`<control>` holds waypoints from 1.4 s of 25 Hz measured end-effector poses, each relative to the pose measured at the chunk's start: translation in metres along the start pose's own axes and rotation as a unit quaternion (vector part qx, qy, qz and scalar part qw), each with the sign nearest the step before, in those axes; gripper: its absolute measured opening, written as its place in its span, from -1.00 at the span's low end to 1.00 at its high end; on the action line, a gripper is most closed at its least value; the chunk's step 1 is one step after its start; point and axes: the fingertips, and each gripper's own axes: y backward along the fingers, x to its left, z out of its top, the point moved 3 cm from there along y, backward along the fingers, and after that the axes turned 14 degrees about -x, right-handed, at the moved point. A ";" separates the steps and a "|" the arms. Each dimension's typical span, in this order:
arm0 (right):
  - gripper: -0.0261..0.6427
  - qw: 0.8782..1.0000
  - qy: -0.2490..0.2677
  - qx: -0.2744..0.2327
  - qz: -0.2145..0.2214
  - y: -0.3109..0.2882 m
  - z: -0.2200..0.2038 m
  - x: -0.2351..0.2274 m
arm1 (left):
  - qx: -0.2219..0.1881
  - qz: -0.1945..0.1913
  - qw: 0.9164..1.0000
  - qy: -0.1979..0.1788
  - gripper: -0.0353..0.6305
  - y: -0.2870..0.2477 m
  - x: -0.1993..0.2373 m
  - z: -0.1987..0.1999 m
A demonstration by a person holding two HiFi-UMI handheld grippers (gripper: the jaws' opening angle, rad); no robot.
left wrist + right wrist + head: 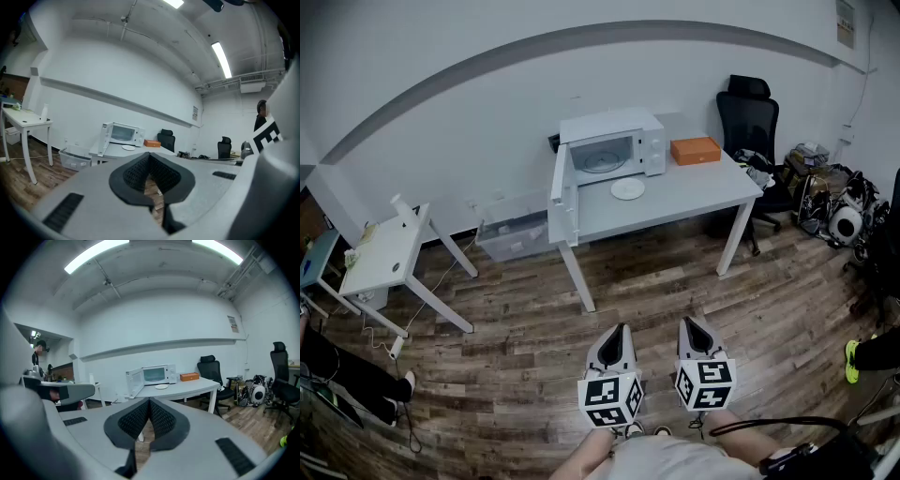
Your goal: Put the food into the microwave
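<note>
The white plate (627, 189) lay on the table (703, 192) just in front of the microwave (619, 141); whether it carried any food was too small to tell. The microwave's door (563, 192) stood swung out past the table's edge. An orange box (695, 150) sat just right of the oven. The left gripper (621, 330) and right gripper (690, 323) were well apart from the table, each with its jaws pressed together at the tips and nothing between them. The likely troubles: reaching the plate with the jaws not parted and shoving it along the table, pinching only its thin rim so it tipped, or knocking the projecting door on the approach.
</note>
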 end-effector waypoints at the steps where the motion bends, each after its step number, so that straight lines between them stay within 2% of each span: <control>1: -0.88 1.000 0.001 0.000 0.000 -0.001 0.001 0.001 | 0.000 0.001 1.000 -0.001 -0.89 -0.001 0.002 0.001; 19: -0.87 1.000 -0.007 0.000 -0.016 -0.026 -0.006 0.009 | 0.005 -0.002 1.000 -0.003 -0.89 -0.021 0.027 -0.002; 28: -0.87 0.998 -0.018 0.004 -0.054 -0.045 -0.017 0.011 | 0.018 -0.021 0.999 -0.017 -0.89 -0.036 0.053 -0.006; 35: -0.87 0.997 -0.027 0.020 -0.070 -0.060 -0.024 0.010 | 0.028 -0.020 0.999 -0.012 -0.89 -0.053 0.070 -0.008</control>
